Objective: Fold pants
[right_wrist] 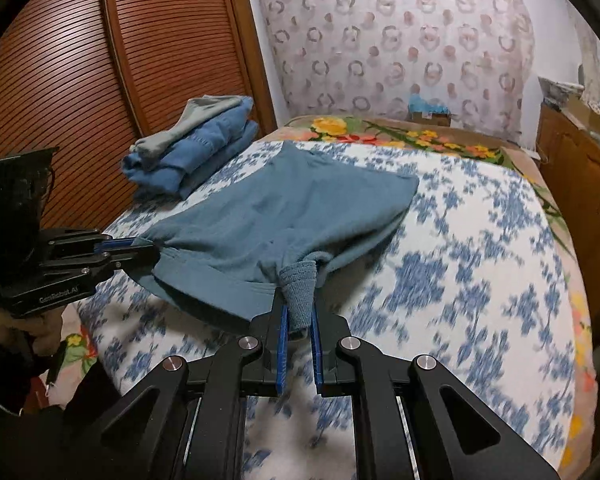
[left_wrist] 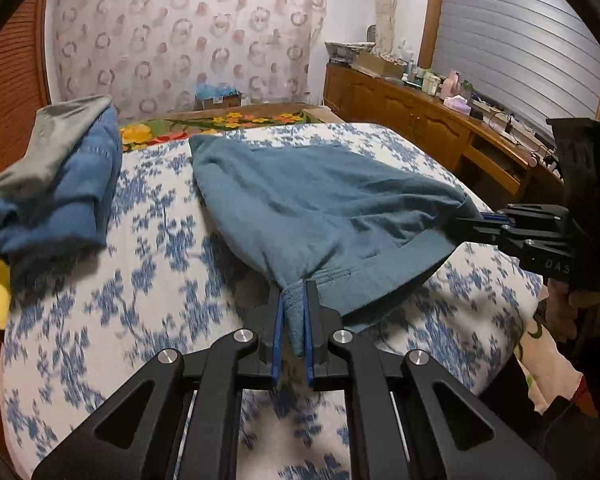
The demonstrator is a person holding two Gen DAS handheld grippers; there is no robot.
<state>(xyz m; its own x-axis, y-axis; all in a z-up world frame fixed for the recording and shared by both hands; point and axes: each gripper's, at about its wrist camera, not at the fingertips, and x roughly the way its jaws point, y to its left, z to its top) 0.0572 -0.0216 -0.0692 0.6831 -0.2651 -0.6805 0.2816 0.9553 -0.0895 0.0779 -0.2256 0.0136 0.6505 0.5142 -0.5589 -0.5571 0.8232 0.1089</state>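
The left tool (left_wrist: pixel 294 300) is clamped nearly shut on a bunched corner of the teal pants (left_wrist: pixel 320 208), the fabric pinched between its blue pads. The right tool (right_wrist: pixel 298 300) is closed just as tightly on the other near corner, a ribbed fold of cloth standing up between its pads. Each tool shows in the other's view, gripping the garment's edge from the side.

The pants hang slightly from both grips at the near end and lie spread on the bed (left_wrist: pixel 148 264) farther out, their far edge flat on the white cover with its blue flower print.

Beyond them to the left, a stack of folded clothes (right_wrist: pixel 196 152), blue with a grey piece on top, rests near the bed's edge. A floral blanket (right_wrist: pixel 400 132) covers the far end of the bed. A small cardboard box (left_wrist: pixel 219 98) behind it holds something light blue, too blurred to identify.

A slatted wooden wardrobe (right_wrist: pixel 100 60) stands to the left, a patterned curtain (right_wrist: pixel 400 36) hangs on the far wall, and a wooden counter (left_wrist: pixel 420 112) crowded with bottles and boxes runs along the right.
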